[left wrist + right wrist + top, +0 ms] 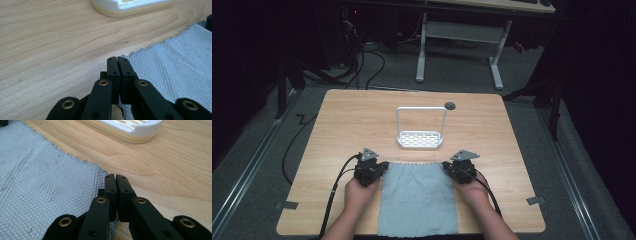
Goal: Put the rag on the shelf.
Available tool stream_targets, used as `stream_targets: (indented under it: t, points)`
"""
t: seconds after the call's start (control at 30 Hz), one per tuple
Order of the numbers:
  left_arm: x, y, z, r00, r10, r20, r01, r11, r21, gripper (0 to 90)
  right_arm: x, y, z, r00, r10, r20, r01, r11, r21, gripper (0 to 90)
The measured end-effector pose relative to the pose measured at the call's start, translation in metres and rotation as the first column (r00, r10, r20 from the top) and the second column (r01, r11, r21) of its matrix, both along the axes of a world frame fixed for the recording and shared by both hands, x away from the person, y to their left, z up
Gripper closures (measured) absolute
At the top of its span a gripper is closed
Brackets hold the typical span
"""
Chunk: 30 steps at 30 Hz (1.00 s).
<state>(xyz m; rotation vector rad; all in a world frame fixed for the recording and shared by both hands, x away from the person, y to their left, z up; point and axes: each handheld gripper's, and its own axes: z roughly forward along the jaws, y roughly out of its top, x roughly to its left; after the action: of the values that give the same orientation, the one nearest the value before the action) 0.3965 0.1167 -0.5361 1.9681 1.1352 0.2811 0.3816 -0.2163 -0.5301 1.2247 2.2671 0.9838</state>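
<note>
A light blue-grey cloth (418,197) lies flat on the wooden table (357,120), and its near end reaches the table's front edge. My left gripper (383,167) is at the cloth's far left corner. In the left gripper view its jaws (117,58) are pressed together on the corner of the cloth (175,65). My right gripper (446,167) is at the far right corner. It is shut (115,176) the same way on the edge of the cloth (42,182). A hand holds each gripper low over the table.
A white slotted rack (419,140) with a tall wire loop handle stands just beyond the cloth, mid-table; its base (130,6) (130,128) lies ahead of both grippers. A small dark round disc (450,105) sits behind it. Desk legs and cables lie on the floor beyond.
</note>
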Motion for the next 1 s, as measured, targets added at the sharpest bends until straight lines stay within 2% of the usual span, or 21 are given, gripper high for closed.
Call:
stream_targets:
  t: [0.13, 0.3, 0.4, 0.43, 0.53, 0.67, 0.83, 0.93, 1.0]
  points:
    - [-0.003, 0.002, 0.002, 0.9998, 0.000, 0.019, 0.001, 0.9998, -0.021, 89.0, -0.003, -0.003, 0.000, 0.9997, -0.004, 0.025, 0.003, 1.000, 0.022, 88.8]
    - [-0.007, 0.004, 0.005, 0.9996, -0.006, 0.027, 0.007, 0.9991, -0.041, 89.1, -0.009, -0.010, 0.008, 0.9985, -0.020, 0.052, 0.015, 0.995, 0.100, 88.8]
    - [-0.011, 0.005, 0.011, 0.9982, -0.007, 0.059, 0.011, 0.9978, -0.065, 89.1, -0.012, -0.011, 0.012, 0.9969, -0.025, 0.074, 0.016, 0.993, 0.115, 88.8]
    - [-0.011, 0.005, 0.011, 0.9982, -0.007, 0.059, 0.011, 0.9978, -0.065, 89.1, -0.013, -0.012, 0.013, 0.9961, -0.023, 0.085, 0.013, 0.993, 0.116, 88.8]
    - [-0.019, 0.006, 0.020, 0.9938, -0.003, 0.111, 0.012, 0.9961, -0.087, 89.1, -0.017, -0.011, 0.018, 0.9935, -0.019, 0.112, 0.005, 0.992, 0.128, 88.8]
    - [-0.025, 0.007, 0.027, 0.9869, 0.014, 0.161, 0.005, 0.9927, -0.120, 89.1, -0.022, -0.011, 0.025, 0.9880, -0.030, 0.152, 0.007, 0.989, 0.150, 88.8]
    - [-0.027, 0.007, 0.034, 0.9824, 0.015, 0.186, 0.010, 0.9907, -0.135, 89.2, -0.027, -0.013, 0.035, 0.9817, -0.045, 0.185, 0.010, 0.983, 0.185, 89.0]
    - [-0.028, 0.008, 0.039, 0.9796, 0.022, 0.200, 0.011, 0.9867, -0.162, 89.4, -0.030, -0.014, 0.042, 0.9749, -0.051, 0.217, 0.009, 0.981, 0.194, 89.0]
    - [-0.028, 0.007, 0.044, 0.9739, 0.020, 0.226, 0.016, 0.9878, -0.155, 89.4, -0.031, -0.014, 0.047, 0.9694, -0.060, 0.238, 0.011, 0.979, 0.203, 89.1]
